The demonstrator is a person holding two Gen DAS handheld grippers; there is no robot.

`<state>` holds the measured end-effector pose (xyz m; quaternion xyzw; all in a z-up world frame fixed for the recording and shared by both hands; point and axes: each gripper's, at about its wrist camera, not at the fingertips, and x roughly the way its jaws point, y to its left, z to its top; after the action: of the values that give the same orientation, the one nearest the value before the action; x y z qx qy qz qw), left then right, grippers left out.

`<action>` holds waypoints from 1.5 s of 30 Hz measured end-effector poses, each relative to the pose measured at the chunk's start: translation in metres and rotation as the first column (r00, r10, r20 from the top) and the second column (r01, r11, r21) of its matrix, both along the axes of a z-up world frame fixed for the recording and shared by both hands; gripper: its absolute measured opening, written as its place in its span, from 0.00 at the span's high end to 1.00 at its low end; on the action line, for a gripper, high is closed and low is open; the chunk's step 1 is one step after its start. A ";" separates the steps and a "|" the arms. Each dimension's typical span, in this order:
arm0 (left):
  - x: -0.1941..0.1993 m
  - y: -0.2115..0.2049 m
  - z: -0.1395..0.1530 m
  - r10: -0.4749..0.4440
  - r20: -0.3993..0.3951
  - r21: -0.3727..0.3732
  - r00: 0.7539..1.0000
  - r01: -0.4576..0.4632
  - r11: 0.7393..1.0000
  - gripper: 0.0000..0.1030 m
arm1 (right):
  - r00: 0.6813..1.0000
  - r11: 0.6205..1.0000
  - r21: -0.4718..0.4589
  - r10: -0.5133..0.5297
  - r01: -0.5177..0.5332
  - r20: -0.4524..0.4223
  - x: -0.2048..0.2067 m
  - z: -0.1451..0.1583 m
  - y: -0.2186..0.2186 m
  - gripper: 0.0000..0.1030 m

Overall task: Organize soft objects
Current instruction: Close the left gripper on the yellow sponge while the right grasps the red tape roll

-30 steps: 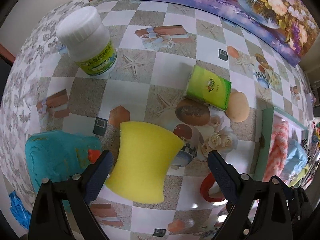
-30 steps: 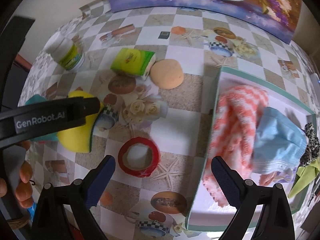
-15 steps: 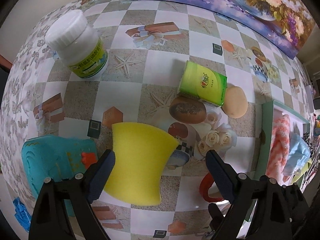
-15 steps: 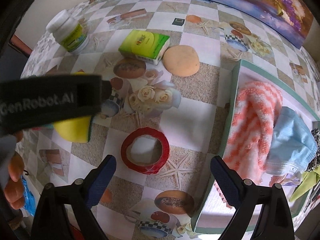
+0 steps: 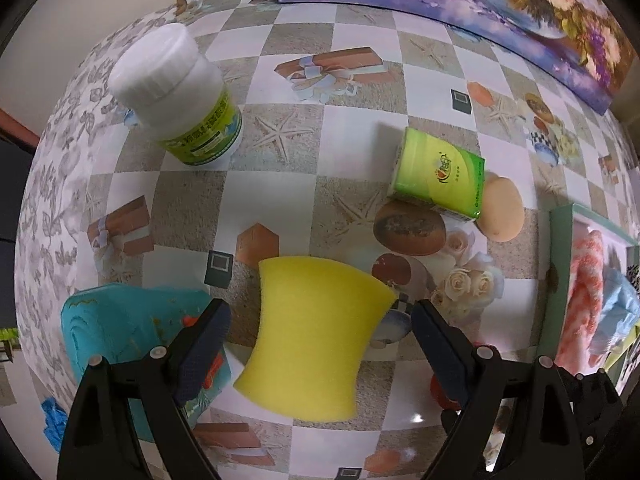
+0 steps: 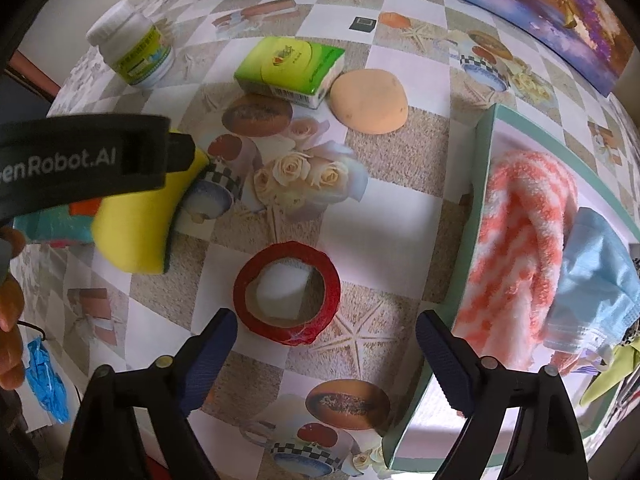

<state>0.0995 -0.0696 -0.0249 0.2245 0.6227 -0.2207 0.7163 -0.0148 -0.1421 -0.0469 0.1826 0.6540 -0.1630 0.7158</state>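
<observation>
- Currently, the left gripper is held wide apart low in its view, with the yellow sponge lying between the pads, untouched.
- Low in its own view, the right gripper is spread wide; its jaws have just been closing slightly, nothing gripped, and a red tape roll is seen just above them.
- At right, a striped towel and blue mask are seen inside the box.

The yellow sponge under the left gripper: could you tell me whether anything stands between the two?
Nothing visible does. The left gripper is open with the sponge lying on the table directly between its fingers, top face bare. The teal cloth lies just beside the left finger, apparently clear of the sponge.
</observation>
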 end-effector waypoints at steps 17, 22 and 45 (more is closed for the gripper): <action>-0.001 -0.018 -0.023 -0.101 0.048 0.130 0.994 0.094 0.987 0.10 | 1.000 0.999 0.026 0.024 -0.025 0.011 0.005 -0.012 0.008 0.22; -0.001 -0.020 -0.029 -0.113 0.063 0.150 0.992 0.103 0.983 0.10 | 0.999 0.998 0.050 0.028 -0.029 0.025 0.009 -0.011 0.011 0.32; -0.008 -0.026 -0.034 -0.141 0.120 0.193 0.983 0.116 0.974 0.12 | 0.997 0.997 0.026 0.073 -0.073 0.004 0.019 -0.012 0.030 0.36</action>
<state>0.0917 -0.0954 -0.0589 0.3443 0.5757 -0.1921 0.7163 0.0042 -0.1118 -0.0593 0.1680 0.6613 -0.1278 0.7198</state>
